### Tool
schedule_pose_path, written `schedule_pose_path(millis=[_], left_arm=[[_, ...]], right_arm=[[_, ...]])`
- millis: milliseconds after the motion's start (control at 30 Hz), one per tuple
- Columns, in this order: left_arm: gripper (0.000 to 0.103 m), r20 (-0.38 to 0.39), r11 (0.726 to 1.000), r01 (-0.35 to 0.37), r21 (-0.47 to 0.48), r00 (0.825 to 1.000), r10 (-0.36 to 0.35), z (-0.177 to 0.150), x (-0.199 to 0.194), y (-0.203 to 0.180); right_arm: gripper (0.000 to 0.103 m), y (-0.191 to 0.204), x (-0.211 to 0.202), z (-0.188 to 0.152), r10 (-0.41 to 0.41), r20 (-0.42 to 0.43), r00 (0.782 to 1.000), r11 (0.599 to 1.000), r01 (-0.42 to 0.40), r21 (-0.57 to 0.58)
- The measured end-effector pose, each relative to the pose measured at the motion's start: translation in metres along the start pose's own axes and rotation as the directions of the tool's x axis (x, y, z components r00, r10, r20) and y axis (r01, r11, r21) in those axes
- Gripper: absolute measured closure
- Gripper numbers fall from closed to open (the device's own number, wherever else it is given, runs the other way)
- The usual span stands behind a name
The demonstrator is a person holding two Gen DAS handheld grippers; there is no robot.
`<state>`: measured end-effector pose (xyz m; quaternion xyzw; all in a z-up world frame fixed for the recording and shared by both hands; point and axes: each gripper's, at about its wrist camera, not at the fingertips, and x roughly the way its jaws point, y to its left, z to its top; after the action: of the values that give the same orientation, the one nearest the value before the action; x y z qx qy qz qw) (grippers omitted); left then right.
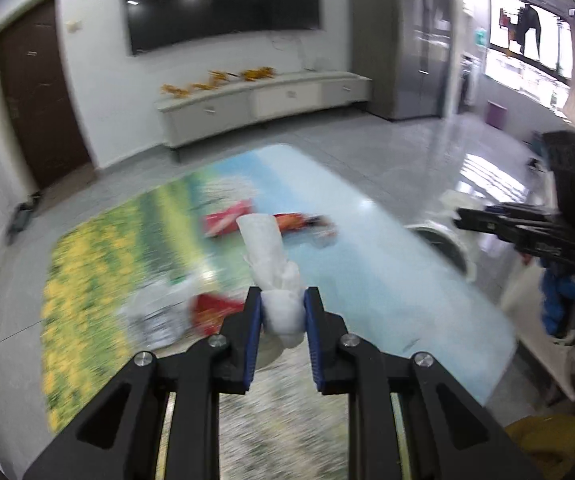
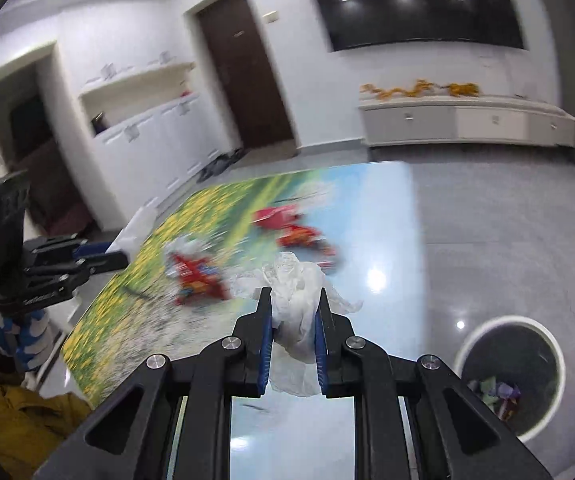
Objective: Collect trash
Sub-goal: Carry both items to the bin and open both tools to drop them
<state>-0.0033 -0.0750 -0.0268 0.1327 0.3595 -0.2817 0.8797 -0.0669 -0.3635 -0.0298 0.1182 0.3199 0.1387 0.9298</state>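
Grey tile floor [image 1: 387, 148] around a low table [image 1: 387, 280] printed with a flower field. Left wrist view: left gripper [image 1: 283, 304], lower centre, jaws nearly closed, pinching a white crumpled paper cup [image 1: 265, 240]; red wrappers [image 1: 227, 220] blurred on the table behind. Right wrist view: right gripper [image 2: 295, 304], jaws nearly closed on a clear plastic wad [image 2: 295, 292]; white-rimmed trash bin [image 2: 507, 376] at lower right, litter inside.

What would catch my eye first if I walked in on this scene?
Probably the two black tongs, each pinching something white: the left tongs hold a crumpled paper cup, the right tongs a wad of thin plastic. Behind them, red wrappers litter a table printed with yellow flowers, and a round bin sits on the floor at right.
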Motion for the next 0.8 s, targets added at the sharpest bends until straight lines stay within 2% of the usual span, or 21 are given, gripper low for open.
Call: schedule_pose_path(millis=[133,267,333,400,500,567,600,633,667,733,800], left_arm=[[0.083,-0.045,0.988,0.145,0.047,0.989,-0.143,0.050,0.037,-0.042],[0.083,-0.074,0.968,0.237,0.081,0.970,-0.231,0.094,0.082,-0.089],[0.083,-0.109,0.952,0.298,0.067,0.951,-0.290,0.118,0.114,-0.118],[0.082,-0.130,0.943,0.324,0.073,0.941,-0.314,0.132,0.138,-0.139],[0.082,-0.172,0.919,0.393,0.036,0.908,-0.381,0.150,0.176,-0.170],[0.081,-0.183,0.908,0.418,0.019,0.895,-0.408,0.158,0.197,-0.188],[0.078,-0.190,0.901,0.433,0.006,0.885,-0.424,0.160,0.206,-0.195],[0.073,-0.203,0.892,0.452,-0.005,0.873,-0.443,0.163,0.218,-0.202],[0.069,-0.205,0.891,0.453,-0.007,0.872,-0.445,0.164,0.222,-0.205],[0.047,-0.197,0.893,0.450,-0.022,0.874,-0.445,0.165,0.229,-0.211],[0.047,-0.191,0.889,0.455,-0.045,0.870,-0.455,0.166,0.230,-0.210]], right_arm=[[0.085,-0.063,-0.019,-0.006,-0.108,0.030,0.994,0.987,0.103,0.125],[0.083,-0.118,-0.024,-0.012,-0.191,0.017,0.982,0.959,0.183,0.217],[0.081,-0.146,-0.020,-0.016,-0.227,-0.002,0.974,0.940,0.220,0.262],[0.081,-0.173,-0.014,-0.021,-0.244,-0.017,0.970,0.920,0.237,0.311],[0.079,-0.213,-0.002,-0.030,-0.264,-0.041,0.964,0.889,0.260,0.376],[0.066,-0.234,0.007,-0.037,-0.278,-0.058,0.959,0.870,0.277,0.407],[0.057,-0.242,0.011,-0.041,-0.279,-0.067,0.958,0.862,0.280,0.423],[0.054,-0.251,0.015,-0.044,-0.291,-0.081,0.953,0.850,0.296,0.435],[0.054,-0.256,0.018,-0.047,-0.301,-0.094,0.949,0.842,0.311,0.440],[0.054,-0.260,0.022,-0.050,-0.313,-0.110,0.943,0.833,0.329,0.445],[0.054,-0.260,0.020,-0.051,-0.319,-0.108,0.942,0.827,0.332,0.454]])
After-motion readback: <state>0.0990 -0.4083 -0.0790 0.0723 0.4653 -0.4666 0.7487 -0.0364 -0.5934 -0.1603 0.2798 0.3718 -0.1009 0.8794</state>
